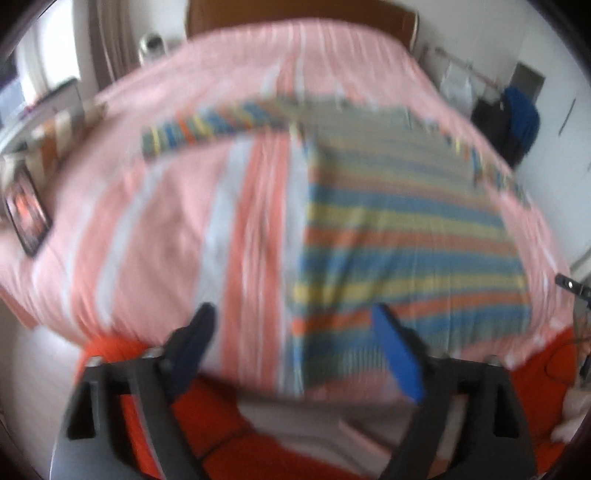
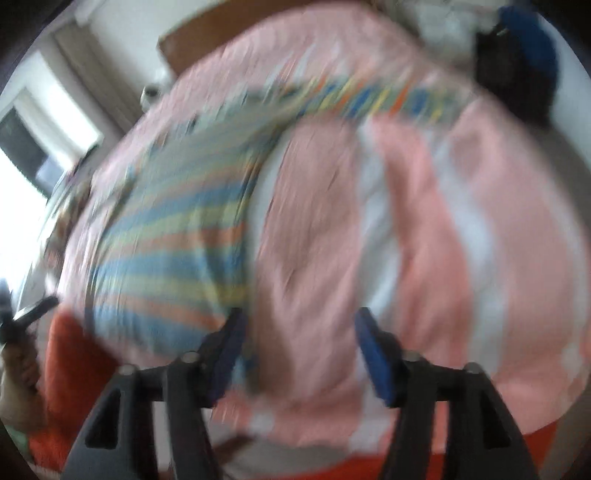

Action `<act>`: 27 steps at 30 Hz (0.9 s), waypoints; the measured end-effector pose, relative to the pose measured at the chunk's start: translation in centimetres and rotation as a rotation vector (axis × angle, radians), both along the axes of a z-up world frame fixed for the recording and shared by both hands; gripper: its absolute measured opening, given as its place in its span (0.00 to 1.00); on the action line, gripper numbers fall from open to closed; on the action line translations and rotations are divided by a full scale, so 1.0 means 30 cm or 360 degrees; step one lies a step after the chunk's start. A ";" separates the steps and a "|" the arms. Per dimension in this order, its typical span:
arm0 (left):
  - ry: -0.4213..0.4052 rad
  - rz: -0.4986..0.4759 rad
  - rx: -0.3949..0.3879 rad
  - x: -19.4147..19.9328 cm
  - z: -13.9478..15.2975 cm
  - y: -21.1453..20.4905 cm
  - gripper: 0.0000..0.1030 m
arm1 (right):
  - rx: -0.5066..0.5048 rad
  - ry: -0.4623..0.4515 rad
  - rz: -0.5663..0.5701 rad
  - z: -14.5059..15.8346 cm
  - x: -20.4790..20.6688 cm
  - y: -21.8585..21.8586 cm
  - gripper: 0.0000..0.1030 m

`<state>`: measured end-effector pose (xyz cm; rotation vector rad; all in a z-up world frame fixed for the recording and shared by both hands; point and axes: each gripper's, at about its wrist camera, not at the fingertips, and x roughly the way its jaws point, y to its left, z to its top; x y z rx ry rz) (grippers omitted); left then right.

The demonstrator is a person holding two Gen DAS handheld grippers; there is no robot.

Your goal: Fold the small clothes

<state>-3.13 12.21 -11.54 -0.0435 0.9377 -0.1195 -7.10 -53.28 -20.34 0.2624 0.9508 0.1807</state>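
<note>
A small striped top (image 1: 406, 229) in blue, yellow, orange and grey lies flat on the pink bed (image 1: 166, 206), one sleeve stretched left. It also shows in the right wrist view (image 2: 173, 251), its other sleeve reaching right. My left gripper (image 1: 291, 314) is open and empty, held above the garment's near left edge. My right gripper (image 2: 299, 317) is open and empty above the garment's near right edge and the bed cover (image 2: 461, 258). Both views are blurred by motion.
A dark tablet (image 1: 27, 218) lies at the bed's left edge. A wooden headboard (image 1: 295, 16) stands at the far end. Dark and blue clothes (image 1: 509, 118) hang at the right. An orange cloth (image 1: 221, 424) is below the bed's near edge.
</note>
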 end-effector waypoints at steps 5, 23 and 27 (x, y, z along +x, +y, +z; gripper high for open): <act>-0.0233 0.0153 -0.0017 0.160 0.009 0.026 0.98 | -0.0005 -0.0182 -0.0144 0.013 0.104 0.005 0.68; -0.0054 0.0299 0.0083 0.274 -0.290 0.016 1.00 | -0.0335 -0.0297 -0.0212 -0.212 0.234 0.124 0.98; -0.0052 0.0310 0.0113 0.278 -0.304 0.008 1.00 | -0.0332 -0.0308 -0.0208 -0.216 0.233 0.120 0.98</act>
